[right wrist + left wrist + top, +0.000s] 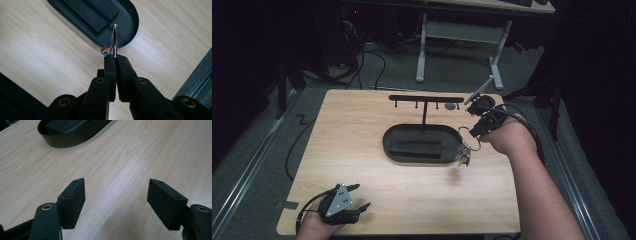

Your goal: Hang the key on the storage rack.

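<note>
Now right tongs [115, 58] clamp key ring [114, 41] above tray [132, 22].

A key ring [464, 134] hangs just right of the tray [394, 150]; behind the tray, a hook stand [426, 98], seemingly planted in it.

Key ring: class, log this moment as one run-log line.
right hand-held gripper: shut on key ring, beside black tray | left hand-held gripper: open, idle | stand: hooks bare
</note>
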A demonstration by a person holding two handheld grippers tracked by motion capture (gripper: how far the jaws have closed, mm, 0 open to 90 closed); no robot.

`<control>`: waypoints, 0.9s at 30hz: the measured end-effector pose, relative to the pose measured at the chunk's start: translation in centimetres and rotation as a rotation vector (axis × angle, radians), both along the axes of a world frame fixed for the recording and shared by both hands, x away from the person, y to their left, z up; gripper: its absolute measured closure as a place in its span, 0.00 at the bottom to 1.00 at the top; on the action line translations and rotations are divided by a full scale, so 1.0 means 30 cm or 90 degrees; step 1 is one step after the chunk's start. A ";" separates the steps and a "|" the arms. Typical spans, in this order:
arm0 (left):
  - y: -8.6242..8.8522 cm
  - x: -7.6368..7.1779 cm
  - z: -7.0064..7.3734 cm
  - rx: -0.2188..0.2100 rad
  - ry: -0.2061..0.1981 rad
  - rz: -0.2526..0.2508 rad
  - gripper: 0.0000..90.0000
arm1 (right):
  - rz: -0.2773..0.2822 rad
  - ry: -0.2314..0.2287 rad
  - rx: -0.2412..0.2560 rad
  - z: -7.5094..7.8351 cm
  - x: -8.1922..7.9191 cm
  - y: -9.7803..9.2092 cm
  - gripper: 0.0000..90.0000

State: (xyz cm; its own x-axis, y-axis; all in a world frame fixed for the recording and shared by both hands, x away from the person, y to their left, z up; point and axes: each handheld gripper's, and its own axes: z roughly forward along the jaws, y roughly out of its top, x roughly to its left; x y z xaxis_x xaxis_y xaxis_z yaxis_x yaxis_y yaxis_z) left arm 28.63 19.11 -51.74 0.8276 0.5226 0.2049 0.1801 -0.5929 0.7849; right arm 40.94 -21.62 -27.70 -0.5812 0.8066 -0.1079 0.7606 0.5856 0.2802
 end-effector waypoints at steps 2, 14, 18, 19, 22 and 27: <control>0.000 -0.002 0.000 0.000 -0.001 0.001 0.35 | 0.003 0.001 -0.001 -0.001 0.006 0.003 0.98; -0.003 -0.004 -0.002 0.010 -0.009 -0.005 0.35 | 0.008 0.000 0.002 -0.013 0.102 0.049 0.98; -0.002 -0.004 -0.001 0.009 -0.011 -0.007 0.35 | 0.003 -0.009 0.007 -0.015 0.140 0.047 0.98; -0.002 -0.005 0.000 0.009 -0.012 -0.007 0.35 | 0.002 -0.010 0.014 -0.015 0.152 0.044 0.98; -0.002 -0.007 0.004 0.010 -0.018 -0.008 0.35 | -0.009 -0.017 0.030 -0.022 0.206 0.033 0.98; -0.001 -0.007 0.001 0.013 -0.017 -0.007 0.35 | -0.020 -0.019 0.033 -0.039 0.260 0.026 0.98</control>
